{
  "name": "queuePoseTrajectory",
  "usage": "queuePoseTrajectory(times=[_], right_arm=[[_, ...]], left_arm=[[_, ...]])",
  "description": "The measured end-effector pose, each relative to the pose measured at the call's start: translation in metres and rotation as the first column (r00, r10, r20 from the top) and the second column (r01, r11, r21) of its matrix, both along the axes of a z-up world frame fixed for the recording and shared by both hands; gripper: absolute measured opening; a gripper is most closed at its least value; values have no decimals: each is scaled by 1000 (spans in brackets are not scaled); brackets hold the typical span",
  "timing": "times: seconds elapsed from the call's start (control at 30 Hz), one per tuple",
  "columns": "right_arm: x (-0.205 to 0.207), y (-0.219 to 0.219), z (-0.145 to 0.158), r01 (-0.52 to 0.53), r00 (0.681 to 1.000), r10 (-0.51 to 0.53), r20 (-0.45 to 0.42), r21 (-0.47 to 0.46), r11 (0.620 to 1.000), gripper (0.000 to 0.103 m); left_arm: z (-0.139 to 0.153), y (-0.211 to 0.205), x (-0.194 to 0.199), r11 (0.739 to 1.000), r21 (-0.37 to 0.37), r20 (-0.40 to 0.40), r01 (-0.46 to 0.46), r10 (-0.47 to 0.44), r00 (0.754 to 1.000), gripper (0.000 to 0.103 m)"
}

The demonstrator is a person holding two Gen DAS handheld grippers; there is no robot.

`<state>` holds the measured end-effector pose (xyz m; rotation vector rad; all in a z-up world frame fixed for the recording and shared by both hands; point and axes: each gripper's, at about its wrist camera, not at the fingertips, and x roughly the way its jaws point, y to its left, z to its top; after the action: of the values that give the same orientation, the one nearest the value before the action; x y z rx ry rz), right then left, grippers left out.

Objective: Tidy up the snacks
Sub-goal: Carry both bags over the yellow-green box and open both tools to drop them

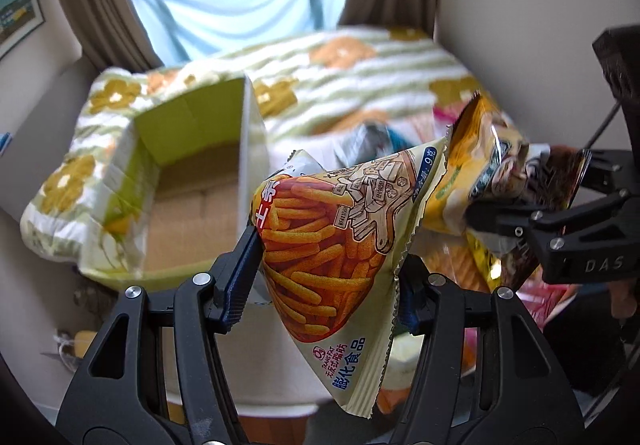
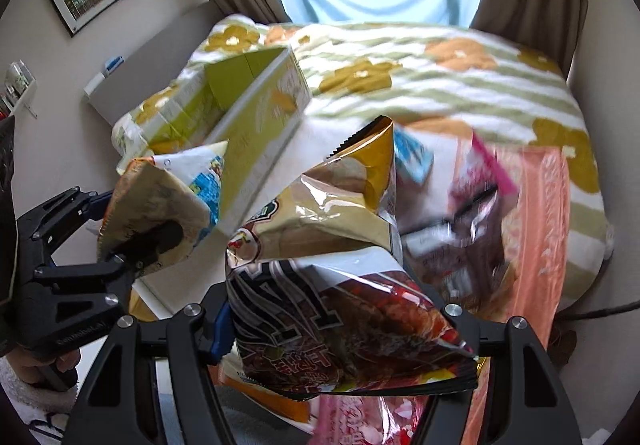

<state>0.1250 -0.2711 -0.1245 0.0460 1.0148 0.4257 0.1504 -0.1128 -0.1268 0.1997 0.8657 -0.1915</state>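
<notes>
Left gripper [image 1: 328, 265]: angled steeply down toward the bed, jaws partly closed and clamped on a pale snack bag [image 1: 340, 245] printed with orange sticks. Bag pinched across its middle between the blue pads [image 1: 244, 277], upper corner rising past the fingertips, lower end hanging back toward the camera. Beyond the jaws and off to the left: an open green cardboard box [image 1: 188, 181], sitting on a flowered, striped quilt [image 1: 360, 73], nothing visible on its brown floor.

Right gripper [image 2: 340, 321]: likewise tilted steeply downward, jaws half closed on a dark red bag [image 2: 352, 329]; a gold bag [image 2: 340, 205] bunched right above it, apparently caught in the same grip, though exactly where the pads bite stays hidden under the foil. Only a sliver of blue pad [image 2: 222, 333] visible at the left jaw. Seen from the left wrist camera as a black frame [image 1: 560, 229] at the right edge, level with the left jaws and close beside them, the two loads nearly touching.

Beyond and below the right jaws: more snack packets [image 2: 472, 221], blurred, in pink, brown and blue, heaped on the quilt beside a peach-coloured bag [image 2: 540, 229]. Box up and to the left of those jaws.

At the lower left of the right wrist view: fingers of a hand [image 2: 60, 361] wrapped round the left gripper's handle, a white fuzzy sleeve [image 2: 28, 393] beneath.
</notes>
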Motion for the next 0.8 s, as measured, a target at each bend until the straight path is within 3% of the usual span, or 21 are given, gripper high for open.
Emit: queuePoseTrajectory(times=[0.23,0.4,0.57,0.8], right_arm=[[29,52,43,3,996,-1,85,-27,1000,65],[53,99,55,37,994,-35,105,-13,999,65],[82,156,46,77,994,-77,75,0,997,64],[114,211,21,154,988,-154,6,-21,988,65]], left_arm=[[41,62,32,999,-21,79,-29,31,996,55],[48,123,69,999,-23,53,-34,35,998,55],[38,180,106,1000,-9,26,-22,22,999,55],[-3,228,149,999,16,-73,41,-40,997,55]])
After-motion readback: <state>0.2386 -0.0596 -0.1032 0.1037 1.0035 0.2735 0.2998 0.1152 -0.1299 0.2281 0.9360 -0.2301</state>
